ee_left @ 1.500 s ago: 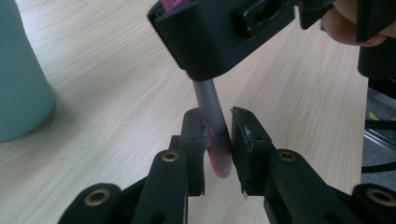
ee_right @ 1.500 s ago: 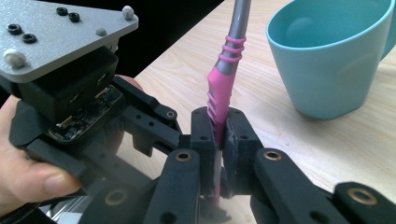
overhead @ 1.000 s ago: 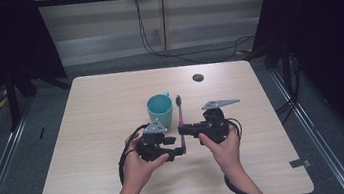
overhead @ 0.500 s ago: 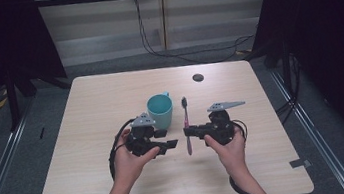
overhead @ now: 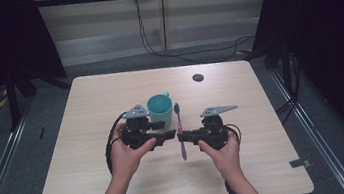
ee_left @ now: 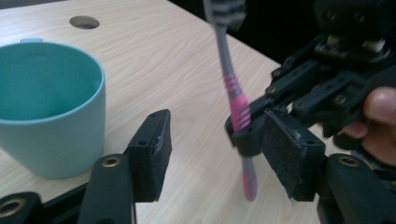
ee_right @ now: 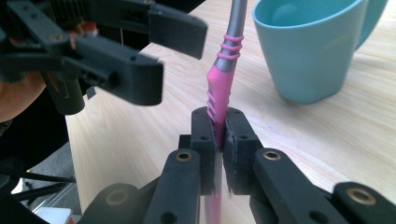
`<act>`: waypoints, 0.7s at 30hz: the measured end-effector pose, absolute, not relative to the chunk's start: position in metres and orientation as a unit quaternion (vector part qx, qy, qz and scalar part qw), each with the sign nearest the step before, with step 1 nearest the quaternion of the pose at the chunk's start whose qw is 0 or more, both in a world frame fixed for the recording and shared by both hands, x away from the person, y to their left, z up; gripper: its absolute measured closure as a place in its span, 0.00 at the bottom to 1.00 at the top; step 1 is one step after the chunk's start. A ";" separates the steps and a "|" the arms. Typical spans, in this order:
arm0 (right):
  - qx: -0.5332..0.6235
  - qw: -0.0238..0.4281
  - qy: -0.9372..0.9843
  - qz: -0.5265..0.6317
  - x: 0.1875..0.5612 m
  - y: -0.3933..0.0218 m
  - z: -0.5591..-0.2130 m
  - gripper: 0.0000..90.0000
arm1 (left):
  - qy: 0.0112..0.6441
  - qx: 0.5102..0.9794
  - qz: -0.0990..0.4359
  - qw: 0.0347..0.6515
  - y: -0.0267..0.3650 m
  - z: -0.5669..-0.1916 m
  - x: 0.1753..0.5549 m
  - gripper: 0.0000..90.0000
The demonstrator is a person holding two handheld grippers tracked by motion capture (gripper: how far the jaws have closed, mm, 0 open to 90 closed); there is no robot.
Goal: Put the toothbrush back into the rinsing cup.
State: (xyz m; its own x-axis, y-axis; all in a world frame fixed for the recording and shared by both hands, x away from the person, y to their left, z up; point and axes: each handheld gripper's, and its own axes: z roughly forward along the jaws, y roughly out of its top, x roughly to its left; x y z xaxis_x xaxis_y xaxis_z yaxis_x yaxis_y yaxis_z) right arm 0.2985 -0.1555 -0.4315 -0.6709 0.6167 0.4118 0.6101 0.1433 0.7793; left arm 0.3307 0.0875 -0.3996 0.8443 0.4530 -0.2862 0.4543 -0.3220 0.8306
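A pink and grey toothbrush [overhead: 178, 119] stands across the jaws of my right gripper [overhead: 181, 137], which is shut on its pink handle [ee_right: 219, 84], bristle end pointing away toward the cup. The teal cup [overhead: 160, 109] stands upright on the table just left of the brush head. My left gripper [overhead: 170, 135] faces the right one, its tips close to the brush. Its jaws [ee_left: 217, 121] are open, have just closed a little, and grip nothing. The brush [ee_left: 236, 102] and the right gripper [ee_left: 247, 130] sit just beyond them. The cup [ee_left: 46, 102] is close on the left.
The light wooden table [overhead: 96, 187] has a round cable hole [overhead: 198, 78] near its far edge. Dark floor, metal rails and hanging cables surround it. In the right gripper view, the left gripper [ee_right: 182, 58] hovers above the table's edge, with the cup [ee_right: 313, 46] at the upper right.
My left gripper has drawn back to the left from the right one and risen slightly beside the cup. The right gripper keeps the toothbrush and has barely moved.
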 end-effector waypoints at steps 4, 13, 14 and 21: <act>0.397 0.002 0.759 0.515 0.298 -0.150 -0.429 0.93 | 0.284 0.805 -0.001 0.521 0.086 -0.395 0.333 0.50; 0.391 -0.002 0.763 0.515 0.297 -0.144 -0.429 0.93 | 0.293 0.795 -0.012 0.531 0.084 -0.398 0.337 0.59; 0.390 -0.002 0.763 0.515 0.297 -0.143 -0.429 0.93 | 0.292 0.796 -0.013 0.530 0.084 -0.398 0.337 0.60; 0.384 -0.002 0.766 0.516 0.296 -0.141 -0.429 0.93 | 0.301 0.787 -0.026 0.537 0.080 -0.397 0.337 0.73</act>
State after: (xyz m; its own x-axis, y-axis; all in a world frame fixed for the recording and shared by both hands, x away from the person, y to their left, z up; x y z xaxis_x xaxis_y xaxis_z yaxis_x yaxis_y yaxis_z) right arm 0.2960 -0.1407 -0.4291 -0.7048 0.5867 0.3989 0.5900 0.1725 0.7887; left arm 0.3368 0.0800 -0.3968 0.8170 0.4460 -0.3655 0.5028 -0.2407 0.8302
